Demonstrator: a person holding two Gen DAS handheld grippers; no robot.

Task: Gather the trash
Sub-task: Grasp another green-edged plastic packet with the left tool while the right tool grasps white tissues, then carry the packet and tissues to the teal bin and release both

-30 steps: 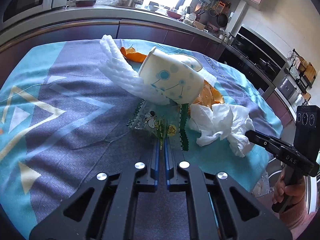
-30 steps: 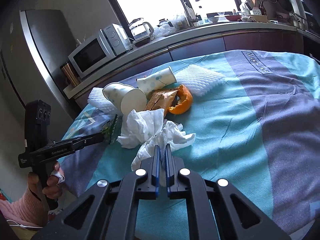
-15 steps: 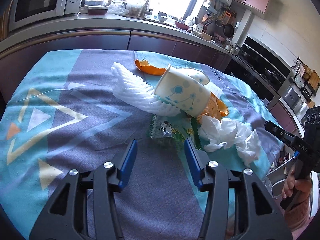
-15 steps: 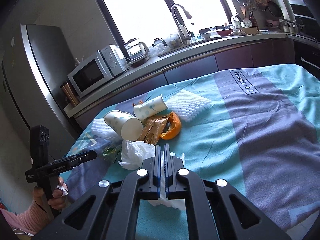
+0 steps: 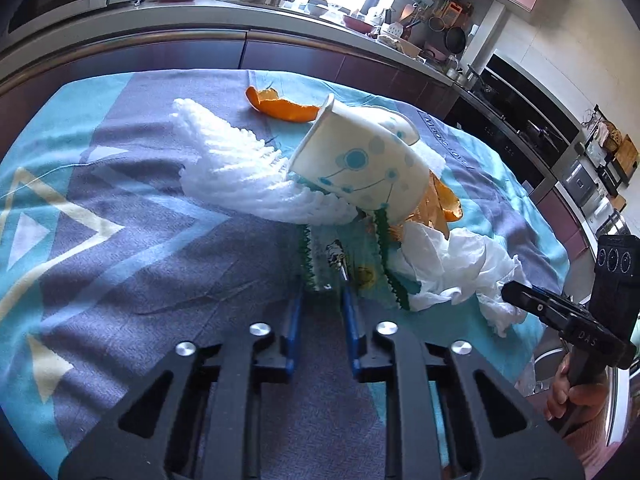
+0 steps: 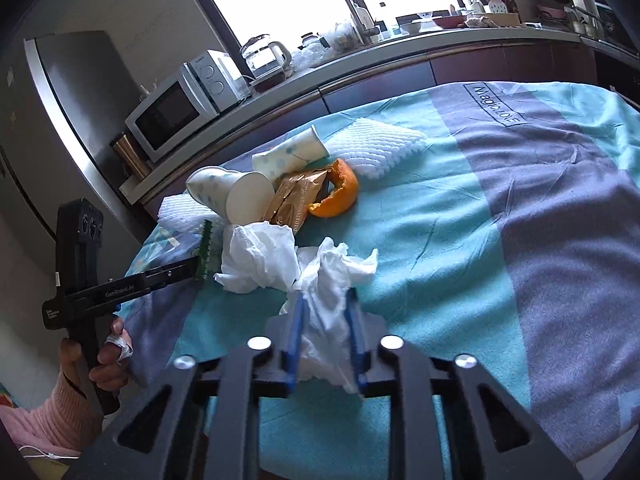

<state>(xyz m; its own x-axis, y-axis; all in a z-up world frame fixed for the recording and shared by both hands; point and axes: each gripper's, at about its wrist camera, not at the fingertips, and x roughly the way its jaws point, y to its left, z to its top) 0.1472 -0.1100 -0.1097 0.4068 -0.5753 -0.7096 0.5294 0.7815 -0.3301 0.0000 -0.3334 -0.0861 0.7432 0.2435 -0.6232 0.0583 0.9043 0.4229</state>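
A trash pile lies on a blue and grey cloth: a green-edged clear wrapper [image 5: 344, 268], a tipped paper cup [image 5: 360, 168], white foam netting [image 5: 240, 168], orange peel [image 5: 280, 106] and crumpled white tissue [image 5: 452, 268]. My left gripper [image 5: 322, 298] is open, its tips at the wrapper's near edge. In the right wrist view, my right gripper [image 6: 324, 300] is open with a wad of tissue [image 6: 328, 280] between its fingers. There a second cup [image 6: 292, 156], a brown packet [image 6: 296, 200] and peel [image 6: 336, 192] lie behind.
A kitchen counter [image 6: 400, 52] with microwave [image 6: 172, 108], kettle and sink runs behind the table. A fridge [image 6: 48, 128] stands at left. The cloth's near edge hangs off the table [image 6: 580, 240]. The other hand-held gripper [image 5: 568, 320] shows at right in the left wrist view.
Both grippers were shut a second ago. The left opened, pulled back, then moved in on the wrapper with narrower jaws. The right gripper opened around the tissue.
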